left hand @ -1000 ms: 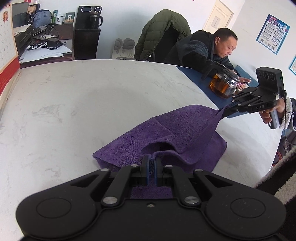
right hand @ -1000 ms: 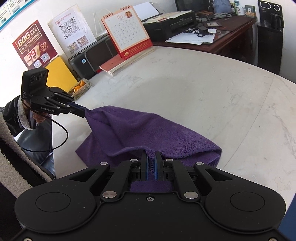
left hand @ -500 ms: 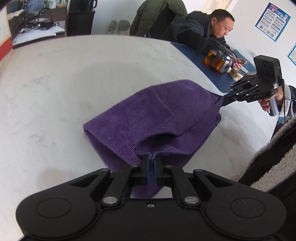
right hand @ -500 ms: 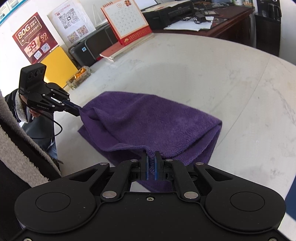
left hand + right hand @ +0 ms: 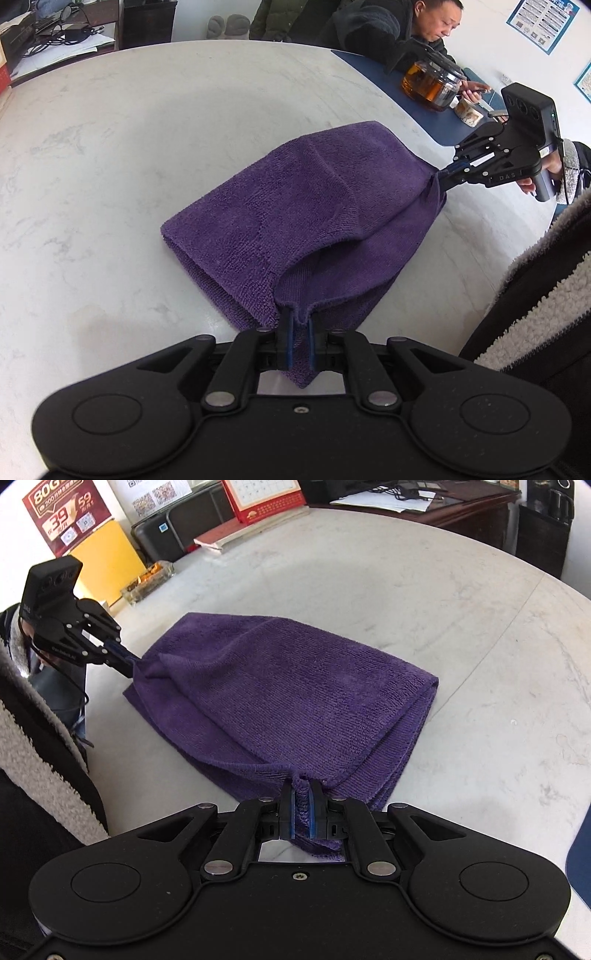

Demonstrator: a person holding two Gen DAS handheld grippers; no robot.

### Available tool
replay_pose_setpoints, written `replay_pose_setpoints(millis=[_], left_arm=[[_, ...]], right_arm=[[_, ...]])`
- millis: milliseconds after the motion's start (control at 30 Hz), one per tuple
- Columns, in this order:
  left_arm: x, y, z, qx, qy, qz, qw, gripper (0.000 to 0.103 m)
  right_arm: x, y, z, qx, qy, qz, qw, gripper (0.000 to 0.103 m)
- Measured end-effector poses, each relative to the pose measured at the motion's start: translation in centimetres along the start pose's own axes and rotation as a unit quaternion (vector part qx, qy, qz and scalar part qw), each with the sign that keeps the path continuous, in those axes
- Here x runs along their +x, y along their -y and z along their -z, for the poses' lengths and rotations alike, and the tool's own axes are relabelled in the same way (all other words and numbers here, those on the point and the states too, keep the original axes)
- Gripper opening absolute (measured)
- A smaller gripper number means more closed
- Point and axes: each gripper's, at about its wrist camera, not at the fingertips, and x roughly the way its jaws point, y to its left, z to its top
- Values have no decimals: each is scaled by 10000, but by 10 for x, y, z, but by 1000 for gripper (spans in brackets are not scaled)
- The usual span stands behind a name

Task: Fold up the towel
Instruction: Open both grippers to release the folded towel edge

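Note:
A purple towel (image 5: 306, 210) lies doubled over on the white marble table (image 5: 110, 147), its fold on the far side. It also shows in the right wrist view (image 5: 295, 690). My left gripper (image 5: 300, 319) is shut on one near corner of the top layer. My right gripper (image 5: 302, 794) is shut on the other near corner. Each gripper shows in the other's view, the right gripper (image 5: 441, 177) at the towel's right corner and the left gripper (image 5: 131, 662) at its left corner. Both held corners are low, near the table.
A glass teapot (image 5: 430, 83) stands on a blue mat (image 5: 384, 70) before a seated man (image 5: 406, 29). A desk calendar (image 5: 262, 494), a printer (image 5: 188, 517) and a yellow folder (image 5: 107, 557) line the table's far left edge. My fleece sleeve (image 5: 535, 295) is nearby.
Both grippers have carried the towel's corners toward me and lower. The top layer has come over the bottom layer and now lies nearly flat.

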Motion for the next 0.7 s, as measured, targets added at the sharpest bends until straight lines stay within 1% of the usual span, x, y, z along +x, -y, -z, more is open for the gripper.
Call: replay_pose_setpoints(millis=[100,133,167,233,400,500,600,700], left_arm=[[-3,2,2,-7,-7,-45,10000,9],[-4,3,2,-5,-10,-54,10000,10],[-4,3,3,-1,-14,-53,10000,11],[-4,6,4,17,-22,-62,10000,16],[-5,15,16,87,-140,-9,9999,17],[-8,19,26,113,-209,-120,9996,17],[-19,19,29,39,-29,-384,9993,17],[-25,21,19,-41,361,-499,9981,17]], right_arm=[[-2,-3,2,-71,-35,68,9999,11],[-4,-3,3,-73,-42,95,9999,15],[-4,-4,4,-71,-46,108,9999,17],[-8,-5,8,-90,-70,159,9998,18],[-15,-8,18,-54,-120,257,9996,26],[-22,-9,26,-9,-101,344,9994,27],[-33,-13,30,95,72,393,9992,27],[-44,-26,23,49,452,413,9981,27]])
